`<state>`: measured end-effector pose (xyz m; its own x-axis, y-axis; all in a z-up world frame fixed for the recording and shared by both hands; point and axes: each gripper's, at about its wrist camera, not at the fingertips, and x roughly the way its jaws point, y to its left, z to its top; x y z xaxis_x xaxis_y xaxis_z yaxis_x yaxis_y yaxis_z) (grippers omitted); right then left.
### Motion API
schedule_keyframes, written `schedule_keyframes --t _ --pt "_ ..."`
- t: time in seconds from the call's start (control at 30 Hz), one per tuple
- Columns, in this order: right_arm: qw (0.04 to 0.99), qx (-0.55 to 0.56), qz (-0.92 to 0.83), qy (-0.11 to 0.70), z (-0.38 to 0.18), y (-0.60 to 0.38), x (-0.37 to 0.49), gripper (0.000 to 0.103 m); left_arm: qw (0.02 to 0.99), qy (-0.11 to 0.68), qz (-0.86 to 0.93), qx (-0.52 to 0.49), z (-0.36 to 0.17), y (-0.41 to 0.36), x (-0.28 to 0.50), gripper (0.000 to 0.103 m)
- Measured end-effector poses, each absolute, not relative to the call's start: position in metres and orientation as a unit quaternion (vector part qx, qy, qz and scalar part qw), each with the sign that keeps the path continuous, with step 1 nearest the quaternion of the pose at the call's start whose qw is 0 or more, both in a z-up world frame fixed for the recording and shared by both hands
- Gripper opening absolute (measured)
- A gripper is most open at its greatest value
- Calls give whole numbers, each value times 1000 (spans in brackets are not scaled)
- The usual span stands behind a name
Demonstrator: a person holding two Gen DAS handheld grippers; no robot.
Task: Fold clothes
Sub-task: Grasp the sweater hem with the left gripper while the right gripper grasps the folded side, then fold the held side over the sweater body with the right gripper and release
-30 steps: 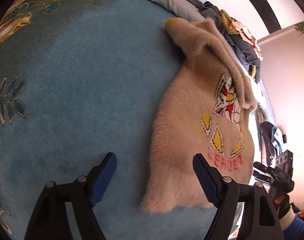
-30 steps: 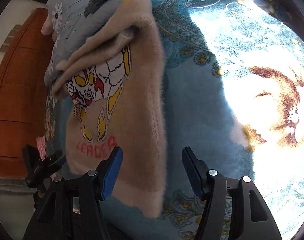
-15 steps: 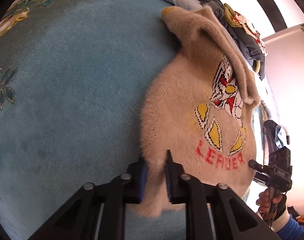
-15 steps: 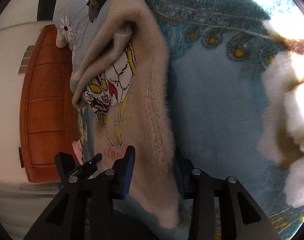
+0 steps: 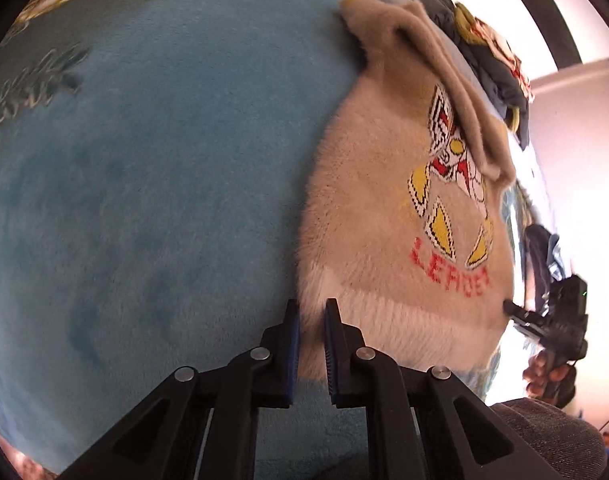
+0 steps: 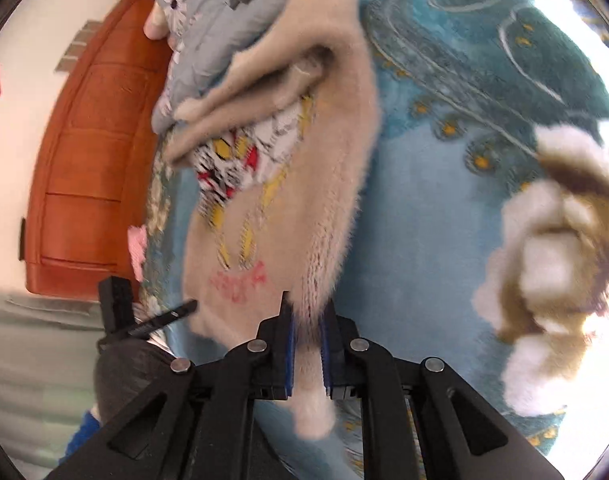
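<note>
A fuzzy beige sweater (image 5: 376, 200) with a red, yellow and white cartoon figure and red lettering lies on a blue blanket (image 5: 152, 184). Its sleeves are folded across the chest. My left gripper (image 5: 311, 308) is shut on the sweater's left bottom hem corner. My right gripper (image 6: 306, 312) is shut on the sweater (image 6: 304, 184) at the other bottom hem corner, which hangs down between its fingers. The right gripper also shows in the left wrist view (image 5: 552, 320), at the hem's far side.
A pile of grey and patterned clothes (image 5: 484, 56) lies beyond the sweater's collar. An orange-brown wooden cabinet (image 6: 84, 160) stands at the left in the right wrist view. The blue blanket with its swirl and floral pattern (image 6: 484, 128) spreads right of the sweater.
Both grippers went from open to shut on the sweater's bottom hem corners. The hem now lifts off the blanket.
</note>
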<state>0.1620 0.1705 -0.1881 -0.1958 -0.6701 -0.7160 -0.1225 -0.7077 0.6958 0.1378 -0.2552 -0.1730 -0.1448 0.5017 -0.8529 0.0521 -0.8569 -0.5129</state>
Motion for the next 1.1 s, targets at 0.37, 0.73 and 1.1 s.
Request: schedule_keyframes --t 0.37,0.73,1.1 --pt "177 558 -761 -280 -154 181 155 13 112 -276 783 -546 -97 -284 121 17" --pt "107 479 -766 -415 -178 172 58 67 91 -361 820 -435 -44 -221 110 63" --pt "88 473 -792 -377 -196 137 23 43 77 -286 832 -468 -50 -185 99 64"
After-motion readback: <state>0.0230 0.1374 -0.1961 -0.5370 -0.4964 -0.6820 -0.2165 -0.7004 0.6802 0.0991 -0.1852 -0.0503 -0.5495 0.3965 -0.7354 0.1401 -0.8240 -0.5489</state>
